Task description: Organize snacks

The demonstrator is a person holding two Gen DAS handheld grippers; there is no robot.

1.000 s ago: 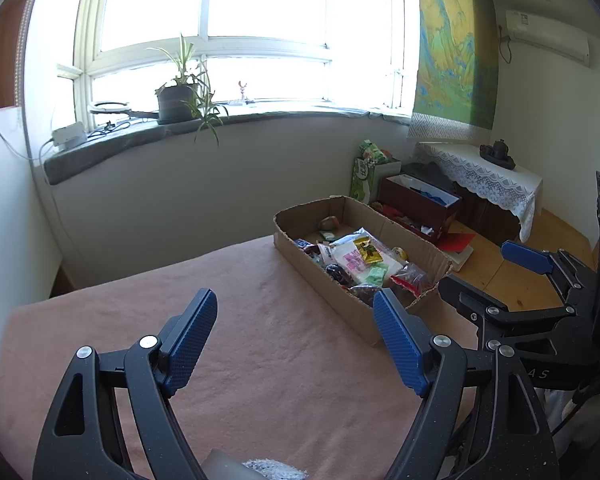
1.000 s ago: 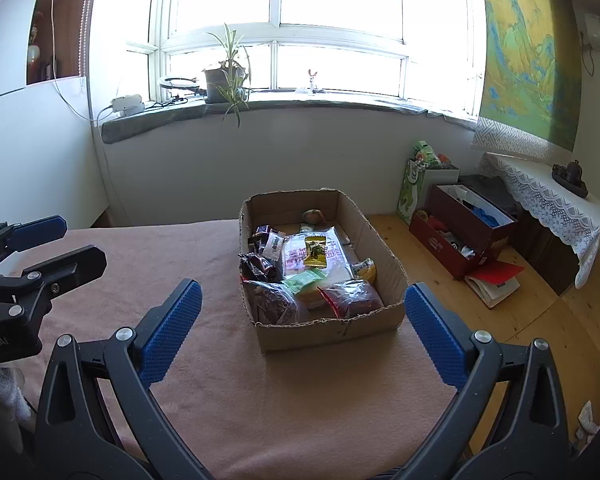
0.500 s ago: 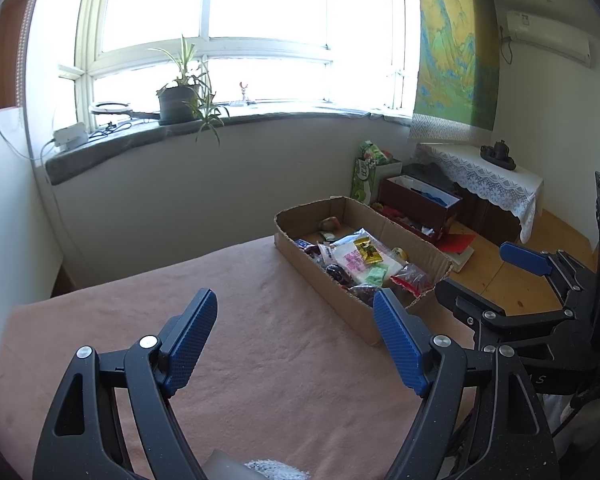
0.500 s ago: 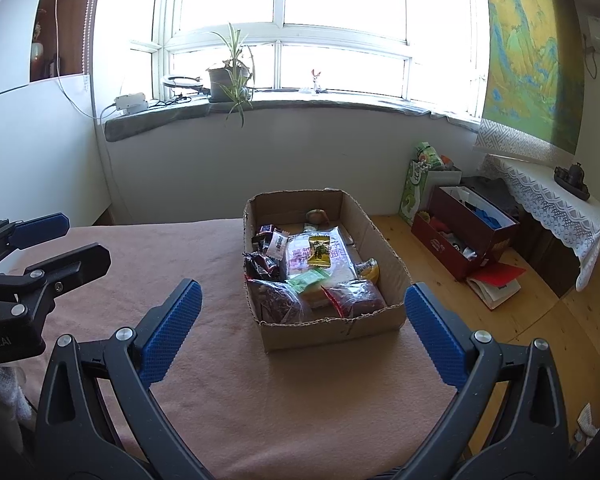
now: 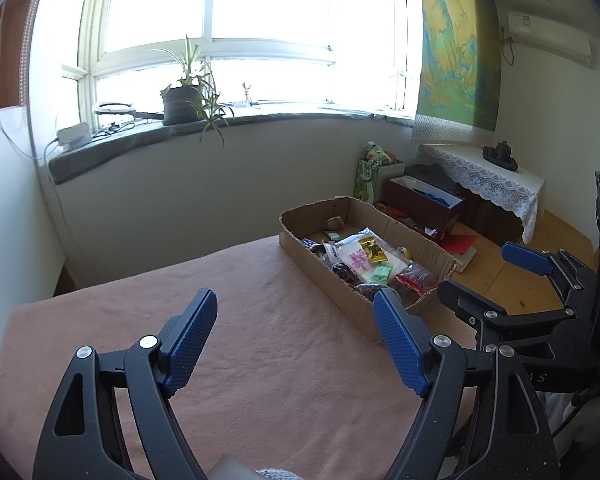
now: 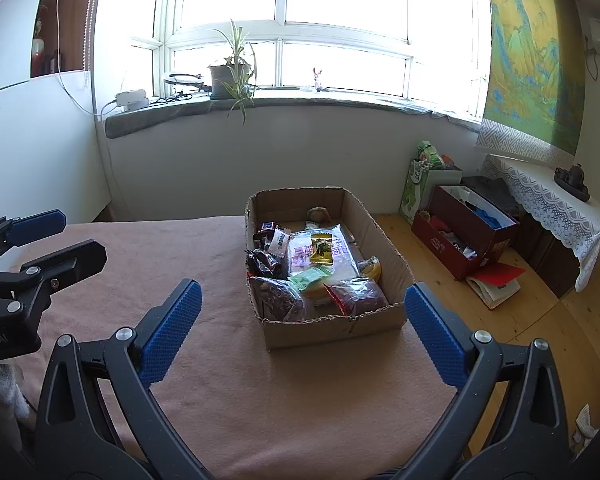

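— Snacks? All inside the cardboard box, heaped: crinkly clear bags, a flat white pouch, a small yellow packet, dark foil wrappers, a green sachet.

— Any loose on the cloth?

— None in sight. Bare pinkish fabric, soft and slightly nubbly, all round the box.

— Done, then?

— Hard to say. Fits a pile waiting to be sorted just as well as a tidy-up finished with everything boxed. No neat rows inside, though.

— Left gripper?

— Spread wide, holding nothing, hovering over bare cloth short of the box.

— Right gripper?

— Also splayed wide and empty, framing the box's near wall. Blue ribbed pads, black frames.

— Box itself?

— Shallow, rectangular, ragged torn rim, near the cloth's far right edge.
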